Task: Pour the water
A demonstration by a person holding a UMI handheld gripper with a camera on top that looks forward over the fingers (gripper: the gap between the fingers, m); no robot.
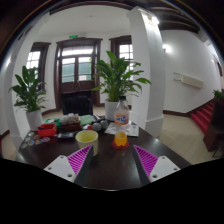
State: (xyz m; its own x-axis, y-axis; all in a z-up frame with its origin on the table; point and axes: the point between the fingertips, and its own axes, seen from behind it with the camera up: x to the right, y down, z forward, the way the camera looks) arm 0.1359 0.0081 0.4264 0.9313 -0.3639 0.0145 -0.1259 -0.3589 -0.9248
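On the dark round table [110, 165] an orange cup [120, 140] stands just ahead of my fingers, a little right of the middle. Behind it rises a clear plastic water bottle [121, 112] with a label. A yellow bowl [87, 136] sits to the left of the cup. My gripper [113, 160] is open, its two magenta pads [80, 158] spread wide, and nothing is between them. The cup lies beyond the fingertips, apart from both.
A red box [46, 129] and several small items crowd the table's left side. Potted plants [118, 75] stand behind the table and one at the left [30, 90]. A white column [152, 65], dark doors [78, 70] and red stairs [205, 115] lie beyond.
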